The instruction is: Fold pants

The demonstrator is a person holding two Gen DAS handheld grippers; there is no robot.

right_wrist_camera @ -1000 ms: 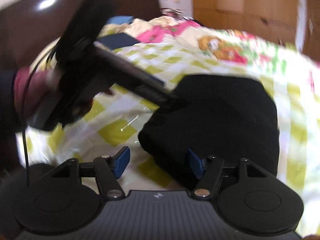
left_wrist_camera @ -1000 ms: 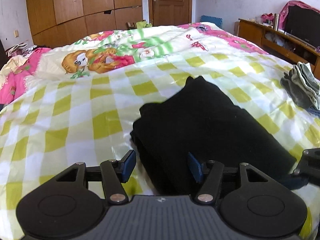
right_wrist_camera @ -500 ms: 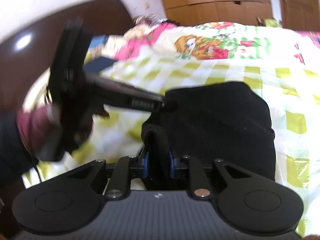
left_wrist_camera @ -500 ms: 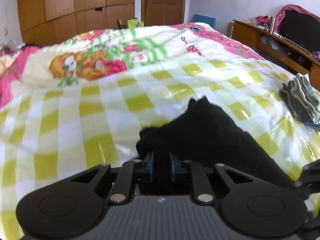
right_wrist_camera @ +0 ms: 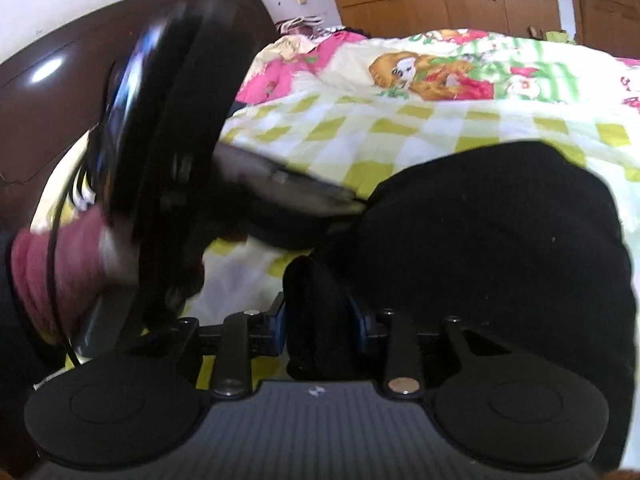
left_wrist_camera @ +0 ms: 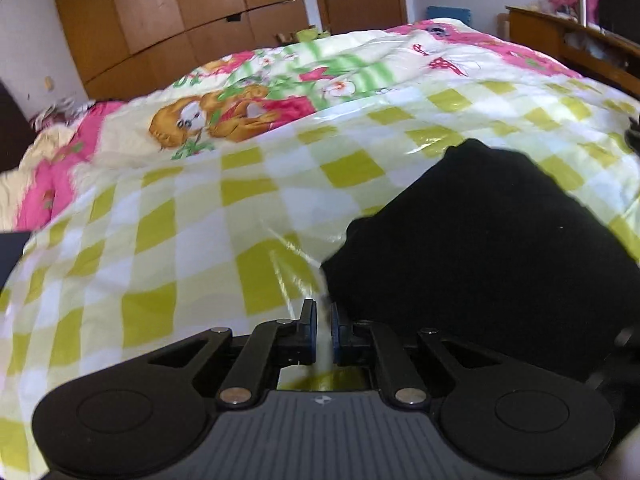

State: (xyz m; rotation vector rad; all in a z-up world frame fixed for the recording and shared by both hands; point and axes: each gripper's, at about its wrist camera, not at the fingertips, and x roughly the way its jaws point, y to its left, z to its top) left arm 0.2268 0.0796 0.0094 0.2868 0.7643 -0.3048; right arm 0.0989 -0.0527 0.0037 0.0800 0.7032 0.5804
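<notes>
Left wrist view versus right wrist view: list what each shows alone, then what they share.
Left only: the wooden side cabinet and a blue pad by the wall. Right only: the dark brown headboard, and the left gripper seen side-on, tip at the pants' edge, with a pink cuff behind it. Both: the folded black pants, yellow-checked bedcover, cartoon-bear quilt and wooden wardrobe.

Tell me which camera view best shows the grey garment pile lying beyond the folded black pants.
Neither view shows it well. The left wrist view has only a dark sliver at its right edge, past the folded black pants, too cut off to identify. In the right wrist view it is out of frame.
</notes>
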